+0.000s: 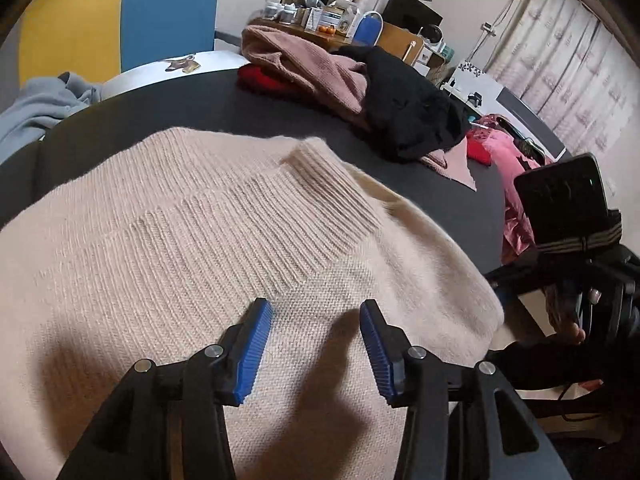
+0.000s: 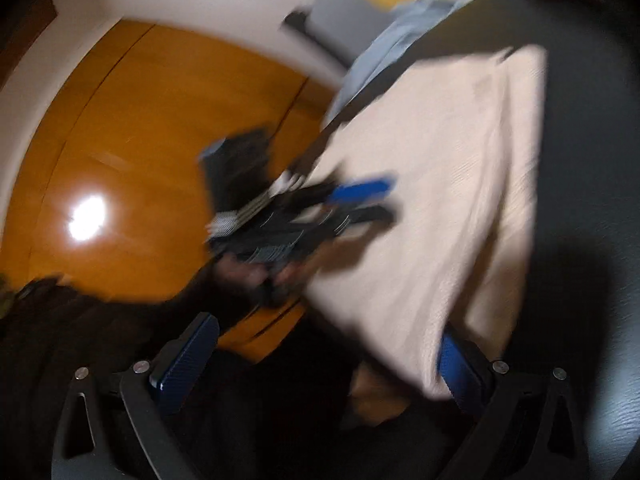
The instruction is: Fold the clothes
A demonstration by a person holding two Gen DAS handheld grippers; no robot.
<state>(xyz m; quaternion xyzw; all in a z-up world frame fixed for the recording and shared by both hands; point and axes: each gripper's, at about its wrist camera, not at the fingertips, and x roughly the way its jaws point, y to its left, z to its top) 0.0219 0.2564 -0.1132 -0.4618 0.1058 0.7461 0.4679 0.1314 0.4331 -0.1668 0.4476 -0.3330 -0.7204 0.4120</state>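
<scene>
left gripper (image 1: 316,320) open, above cream sweater (image 1: 180,220)

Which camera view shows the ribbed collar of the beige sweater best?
The left wrist view: the ribbed collar of the beige sweater is sharp there, lying flat beyond the open left gripper. The right wrist view is blurred; it shows only plain folded layers of the sweater, no collar.

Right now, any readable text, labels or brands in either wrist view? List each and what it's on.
None readable.
Boxes and jars on the far wooden table: print on them, too small to read.
White cushion by the chair: a brown picture, no letters discernible.
Beige sweater: no tag or print showing.
Right wrist view: motion-blurred, nothing legible.
</scene>
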